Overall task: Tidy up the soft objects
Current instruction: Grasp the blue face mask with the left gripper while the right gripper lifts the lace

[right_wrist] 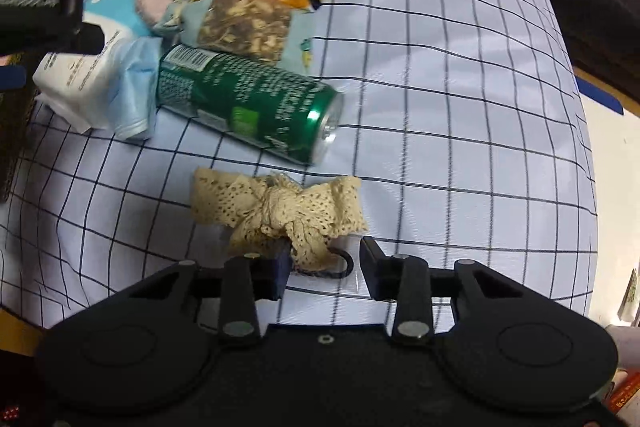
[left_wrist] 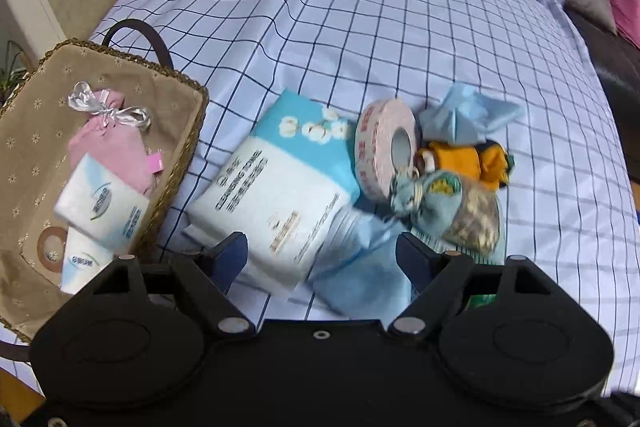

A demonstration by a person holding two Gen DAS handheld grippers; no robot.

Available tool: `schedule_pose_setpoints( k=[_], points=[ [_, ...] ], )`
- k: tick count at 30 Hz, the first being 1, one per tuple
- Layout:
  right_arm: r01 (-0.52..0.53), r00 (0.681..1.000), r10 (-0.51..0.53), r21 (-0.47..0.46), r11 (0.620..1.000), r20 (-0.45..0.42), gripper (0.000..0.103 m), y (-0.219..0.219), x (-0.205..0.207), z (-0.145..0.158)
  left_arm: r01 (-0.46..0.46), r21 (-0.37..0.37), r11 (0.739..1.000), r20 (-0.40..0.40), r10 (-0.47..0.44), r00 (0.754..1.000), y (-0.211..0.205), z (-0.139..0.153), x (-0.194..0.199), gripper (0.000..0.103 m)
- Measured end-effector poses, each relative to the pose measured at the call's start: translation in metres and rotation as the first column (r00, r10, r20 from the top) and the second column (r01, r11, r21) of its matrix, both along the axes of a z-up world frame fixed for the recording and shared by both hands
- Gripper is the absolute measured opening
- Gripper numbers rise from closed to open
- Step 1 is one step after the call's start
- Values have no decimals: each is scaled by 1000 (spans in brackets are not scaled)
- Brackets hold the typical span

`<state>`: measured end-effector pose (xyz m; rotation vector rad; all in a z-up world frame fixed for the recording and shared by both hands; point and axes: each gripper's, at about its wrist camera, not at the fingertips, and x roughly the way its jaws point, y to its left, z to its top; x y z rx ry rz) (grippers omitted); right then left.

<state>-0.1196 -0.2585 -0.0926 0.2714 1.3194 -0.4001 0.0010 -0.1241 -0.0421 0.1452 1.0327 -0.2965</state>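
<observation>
Legible only in part: blurred print on the white-and-blue tissue pack [left_wrist: 276,187], a barcode and tiny script on the green can [right_wrist: 256,103]. Left gripper [left_wrist: 320,259] spread wide over the pack, gripping nothing, beside the tan basket [left_wrist: 176,163]. Right gripper [right_wrist: 326,267] clamped on the cream lace bow [right_wrist: 280,211], can just beyond. Pile half-overlapped; plenty of bare checked bedsheet [right_wrist: 460,107] to the right.

Black gripper [left_wrist: 320,259], navy pads [left_wrist: 230,259]
</observation>
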Motion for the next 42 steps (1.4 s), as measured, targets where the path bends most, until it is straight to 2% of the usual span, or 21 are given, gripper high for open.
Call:
schedule_pose_setpoints(
  k=[6,9,11,15,19,23,28,32,37,42],
  points=[
    [-17,1000,17,1,1000,15,37,0,-2,3,-39,28,999,41,37,998,-21,-6,10,78],
    [-35,999,36,-5,999,16,37,3,-3,3,-39,76,996,28,37,999,-31,-16,12,78],
    [-44,999,44,-10,999,18,37,3,-3,3,-29,122,992,16,27,999,-35,-25,11,78],
    [-34,999,34,4,999,27,37,-1,-3,3,28,158,987,-13,-27,1000,-34,-33,-1,79],
    [-24,999,23,18,1000,27,38,-5,-3,2,99,151,984,-49,-92,995,-21,-31,-16,81],
    [-7,1000,7,34,999,18,39,-8,-2,-2,155,123,980,-132,-138,982,-2,-37,-27,80],
    [10,1000,-11,40,999,18,41,-12,-3,-2,251,152,956,-179,-223,958,12,-45,-45,78],
    [38,999,-38,21,999,16,41,-17,-6,-1,273,88,958,-250,-244,937,26,-47,-45,77],
    [89,996,-89,-45,995,23,41,-26,-11,4,279,76,957,-215,-257,942,33,-34,-41,77],
    [145,989,-139,-109,983,59,41,-39,-16,13,248,-11,969,-208,-245,947,44,-20,-31,77]
  ],
)
